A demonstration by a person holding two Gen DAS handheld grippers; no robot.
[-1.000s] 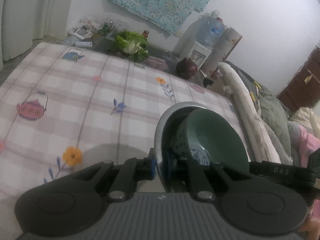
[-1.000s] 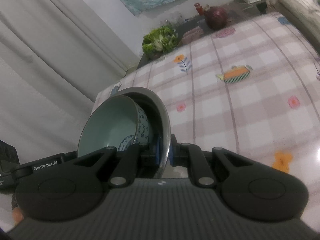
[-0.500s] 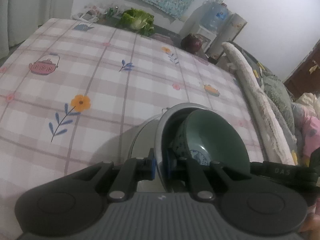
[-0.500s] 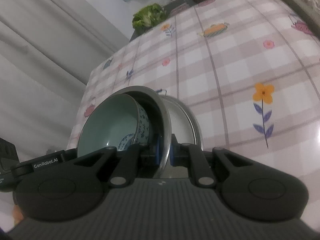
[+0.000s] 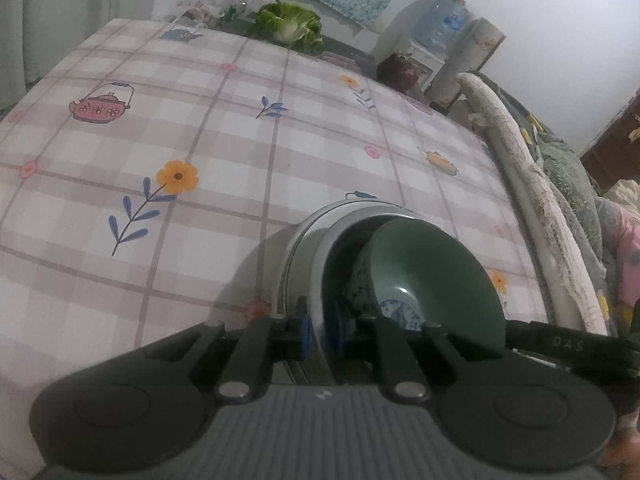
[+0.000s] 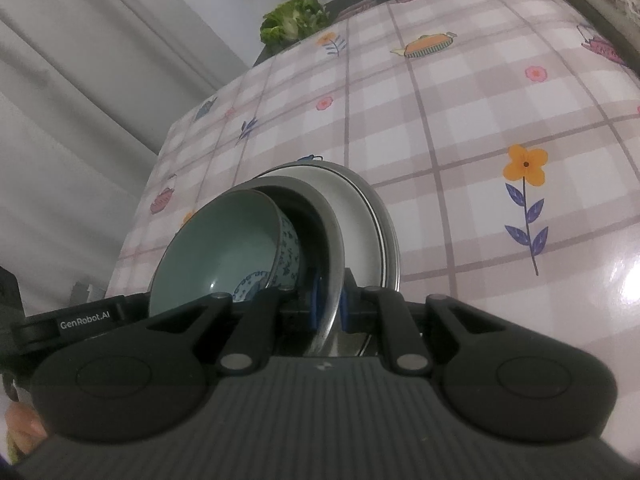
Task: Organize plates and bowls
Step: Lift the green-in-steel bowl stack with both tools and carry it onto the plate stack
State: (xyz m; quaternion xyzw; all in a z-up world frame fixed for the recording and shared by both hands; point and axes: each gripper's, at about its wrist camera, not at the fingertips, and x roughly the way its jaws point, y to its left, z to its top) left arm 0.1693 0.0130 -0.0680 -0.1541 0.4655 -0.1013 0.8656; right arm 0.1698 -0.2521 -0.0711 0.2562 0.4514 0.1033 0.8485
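The left gripper (image 5: 322, 332) is clamped on one side of the rim of a metal bowl (image 5: 320, 264), and the right gripper (image 6: 330, 306) is clamped on the opposite side of the same rim, blue pads pressed against the thin wall on both. A green ceramic bowl (image 5: 432, 280) with a blue-patterned outside sits nested in the metal bowl, leaning toward the left gripper's side rather than lying centred. The pair sits over a white plate (image 6: 360, 224) with a dark rim line, which lies flat on the checked tablecloth (image 5: 200, 128); whether the metal bowl's base already bears on the plate cannot be told. In my judgement the step in hand is setting the nested bowls onto the plate. To do it well, both hands should keep level with one another so the inner bowl does not slide, and the base should settle centred before either grip loosens. The two grips should then let go together, drawing outward and clear of the rim, as a one-sided release may tip the stack.
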